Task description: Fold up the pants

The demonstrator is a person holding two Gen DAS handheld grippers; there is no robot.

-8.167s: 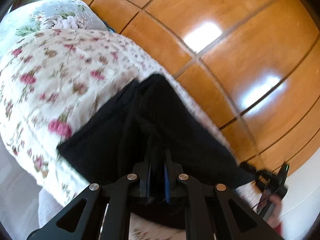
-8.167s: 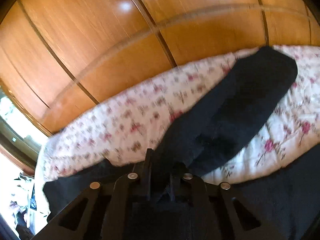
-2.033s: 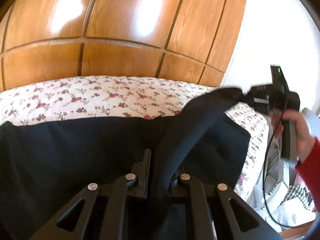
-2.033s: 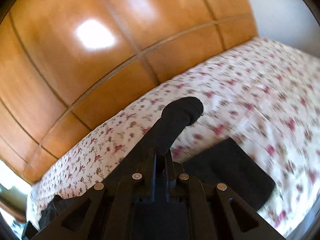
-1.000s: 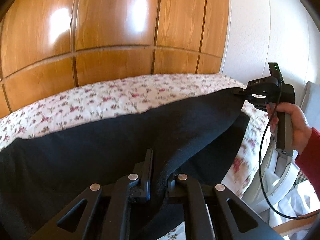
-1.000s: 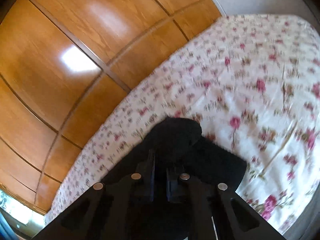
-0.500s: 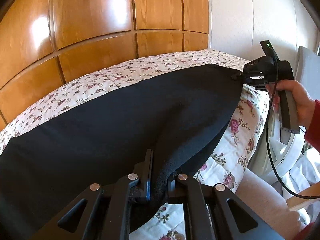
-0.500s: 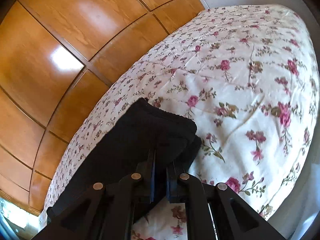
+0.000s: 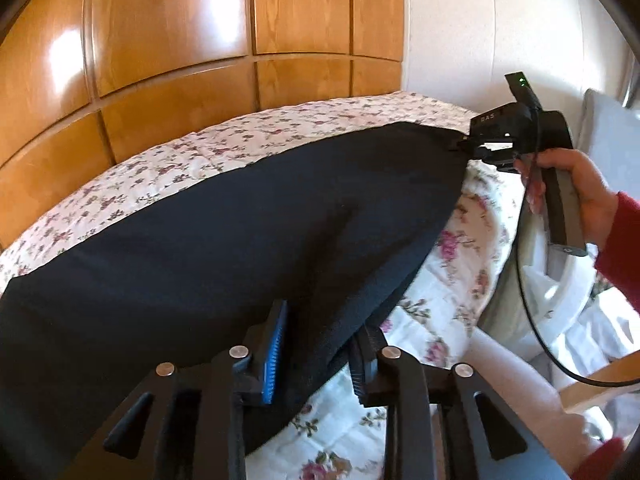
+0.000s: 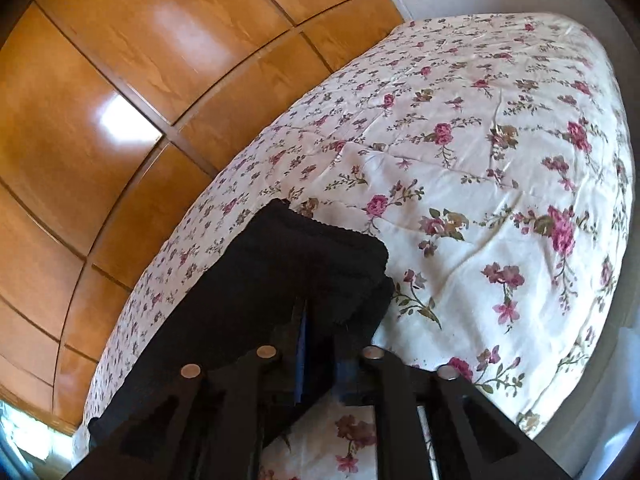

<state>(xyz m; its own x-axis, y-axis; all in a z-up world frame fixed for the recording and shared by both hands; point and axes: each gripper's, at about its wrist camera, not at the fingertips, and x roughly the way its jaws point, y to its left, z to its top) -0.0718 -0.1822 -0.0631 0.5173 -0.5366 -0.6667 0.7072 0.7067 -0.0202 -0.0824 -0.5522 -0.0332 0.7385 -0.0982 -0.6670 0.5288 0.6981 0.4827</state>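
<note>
The black pants (image 9: 240,220) lie spread along the flowered bed cover (image 9: 280,124), doubled over lengthwise. My left gripper (image 9: 320,320) is at their near corner. Its jaws are opening: the cloth lies loose between them and the blue pad (image 9: 276,344) shows bare. My right gripper (image 9: 464,145), held in a hand (image 9: 580,188), sits at the far corner. In the right wrist view the pants' folded end (image 10: 304,248) rests on the bed, and the right gripper (image 10: 322,320) is opening too, with the cloth still lying between its fingers.
Glossy wooden wardrobe doors (image 9: 160,40) run behind the bed. The bed cover (image 10: 500,140) stretches bare to the right of the pants. A white wall (image 9: 480,32) and grey and white things (image 9: 600,120) stand past the bed's end. A red sleeve (image 9: 624,248) is at the right.
Both grippers came down and laid the pants' upper layer flat on the bed. Half a second ago both were shut on the cloth; now both jaws stand apart.
</note>
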